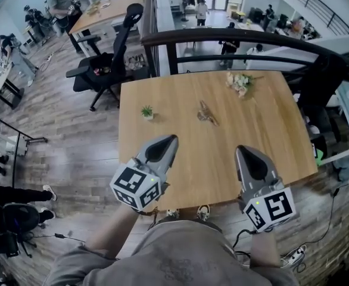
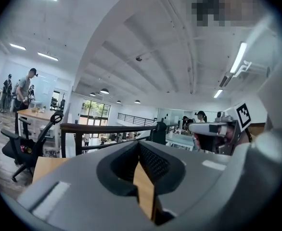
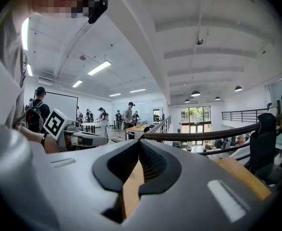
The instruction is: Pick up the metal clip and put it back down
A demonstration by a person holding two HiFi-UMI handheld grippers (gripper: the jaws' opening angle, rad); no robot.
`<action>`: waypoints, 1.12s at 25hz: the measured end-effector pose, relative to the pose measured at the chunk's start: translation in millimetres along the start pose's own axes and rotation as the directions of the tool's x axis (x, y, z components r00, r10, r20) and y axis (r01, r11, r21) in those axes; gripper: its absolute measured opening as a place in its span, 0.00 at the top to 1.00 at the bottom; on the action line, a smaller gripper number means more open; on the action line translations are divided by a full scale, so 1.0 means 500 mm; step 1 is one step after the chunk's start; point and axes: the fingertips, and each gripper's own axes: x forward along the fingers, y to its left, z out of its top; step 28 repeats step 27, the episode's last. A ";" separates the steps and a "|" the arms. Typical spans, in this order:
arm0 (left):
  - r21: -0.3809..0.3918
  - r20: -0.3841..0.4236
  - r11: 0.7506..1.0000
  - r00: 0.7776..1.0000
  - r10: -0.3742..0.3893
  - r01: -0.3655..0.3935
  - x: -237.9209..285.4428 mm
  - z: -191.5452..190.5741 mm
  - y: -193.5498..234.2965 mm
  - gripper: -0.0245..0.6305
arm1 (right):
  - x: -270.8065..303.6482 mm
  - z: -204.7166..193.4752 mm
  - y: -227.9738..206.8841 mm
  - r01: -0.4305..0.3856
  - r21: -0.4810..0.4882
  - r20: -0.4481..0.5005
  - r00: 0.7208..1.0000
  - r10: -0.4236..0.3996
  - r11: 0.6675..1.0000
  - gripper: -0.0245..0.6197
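Note:
The metal clip (image 1: 208, 114) lies on the wooden table (image 1: 264, 136), a little beyond its middle, with nothing touching it. My left gripper (image 1: 171, 139) hovers over the table's near left part, well short of the clip; its jaws are shut and hold nothing. My right gripper (image 1: 240, 151) hangs over the near right part, also shut and empty. In the left gripper view the left gripper (image 2: 139, 145) points level across the room, its tips touching. The right gripper view shows the same closed tips on the right gripper (image 3: 140, 144). Neither gripper view shows the clip.
A small potted plant (image 1: 146, 111) stands left of the clip and a bunch of flowers (image 1: 239, 82) lies at the table's far right. A dark railing (image 1: 234, 40) runs behind the table. A black office chair (image 1: 106, 64) stands at the far left.

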 end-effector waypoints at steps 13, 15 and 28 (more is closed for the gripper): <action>0.010 -0.050 0.999 0.998 0.039 -0.039 -0.081 -0.052 -0.034 0.96 | -0.018 -0.052 0.083 -0.079 0.031 -0.061 0.995 0.080 0.996 0.95; 0.022 -0.047 0.999 0.998 0.043 -0.042 -0.086 -0.050 -0.037 0.96 | -0.020 -0.052 0.086 -0.076 0.032 -0.059 0.995 0.078 0.997 0.95; 0.053 -0.054 0.997 0.996 0.065 -0.062 -0.115 -0.049 -0.031 0.96 | -0.029 -0.058 0.107 -0.065 0.046 -0.055 0.996 0.068 0.997 0.95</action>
